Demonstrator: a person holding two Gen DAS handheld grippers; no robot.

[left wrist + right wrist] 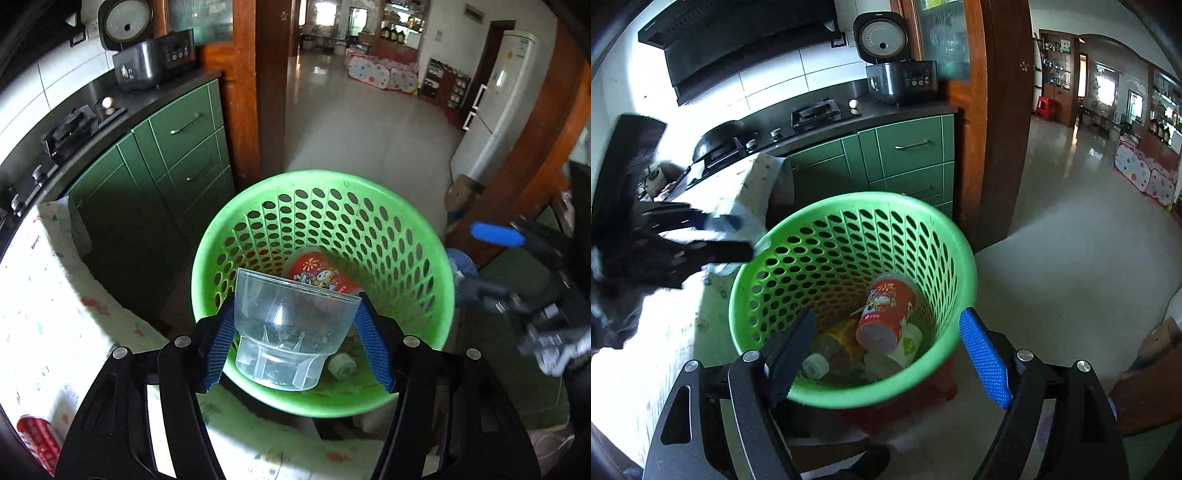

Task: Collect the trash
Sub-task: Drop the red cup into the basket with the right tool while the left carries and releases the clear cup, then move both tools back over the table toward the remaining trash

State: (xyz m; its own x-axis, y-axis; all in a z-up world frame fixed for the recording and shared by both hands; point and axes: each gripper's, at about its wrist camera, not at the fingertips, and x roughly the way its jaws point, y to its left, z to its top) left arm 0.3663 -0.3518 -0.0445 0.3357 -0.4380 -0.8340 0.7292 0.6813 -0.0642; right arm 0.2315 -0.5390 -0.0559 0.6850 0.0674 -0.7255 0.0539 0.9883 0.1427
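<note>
My left gripper (295, 332) is shut on a clear plastic cup (291, 328) and holds it over the near side of a green perforated basket (424, 266). Inside the basket lie a red printed can (321, 275) and a small bottle (341, 365). In the right wrist view the same basket (849, 206) holds the red can (886, 314), a white paper cup (905, 345) and a clear bottle (816, 365). My right gripper (890, 350) is open and empty just above the basket's near rim. The left gripper (701, 236) shows blurred at the left.
A table with a patterned white cloth (44, 302) lies to the left, with a red can (37, 439) on it. Green kitchen cabinets (908, 155) with a stove and rice cooker (882, 40) stand behind. A wooden door frame (993, 110) and tiled floor (1071, 240) lie to the right.
</note>
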